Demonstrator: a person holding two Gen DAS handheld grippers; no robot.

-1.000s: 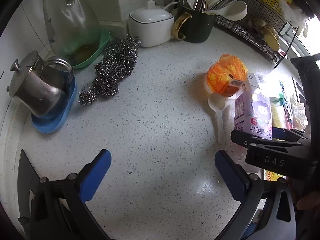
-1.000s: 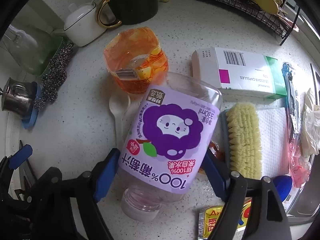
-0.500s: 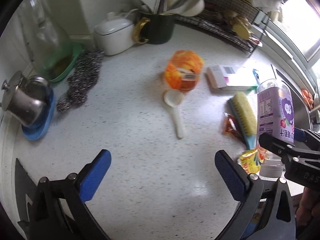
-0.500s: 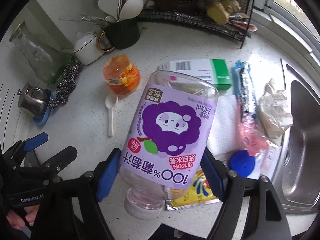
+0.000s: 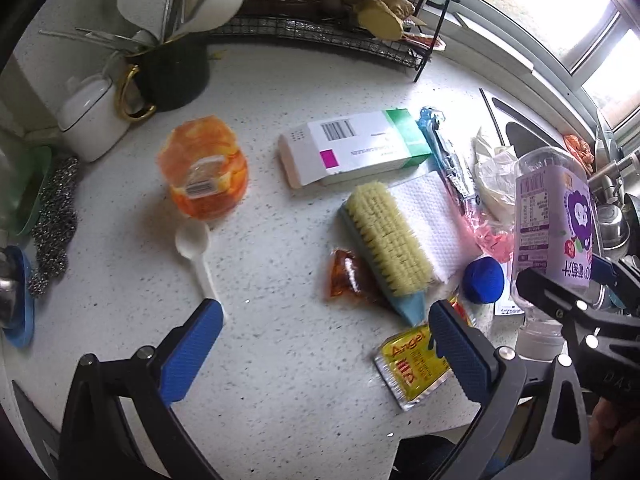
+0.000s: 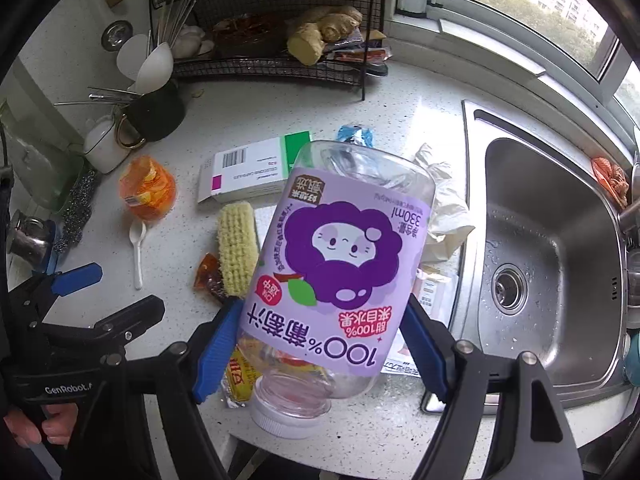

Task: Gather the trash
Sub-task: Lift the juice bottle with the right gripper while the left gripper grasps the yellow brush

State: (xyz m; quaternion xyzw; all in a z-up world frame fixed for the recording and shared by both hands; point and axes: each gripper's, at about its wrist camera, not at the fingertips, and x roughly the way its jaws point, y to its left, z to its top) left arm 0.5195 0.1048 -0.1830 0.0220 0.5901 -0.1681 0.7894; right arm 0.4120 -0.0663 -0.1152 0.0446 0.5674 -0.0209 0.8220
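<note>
Purple-labelled grape juice bottle [image 6: 336,264], empty, cap end down, clamped btwn blue pads of right gripper [image 6: 320,340], held above speckled countertop [image 5: 280,360] nr sink [image 6: 552,248]. Left gripper [image 5: 320,340] spread wide, nothing in it, over yellow sachet [image 5: 412,364] & scrub brush [image 5: 388,240].

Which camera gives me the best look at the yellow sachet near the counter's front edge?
The left wrist view. There the yellow sachet lies flat in plain sight, its red print showing, only one corner behind the open left gripper. In the right wrist view the held juice bottle covers most of it; only a strip shows beside the right gripper's finger.
</note>
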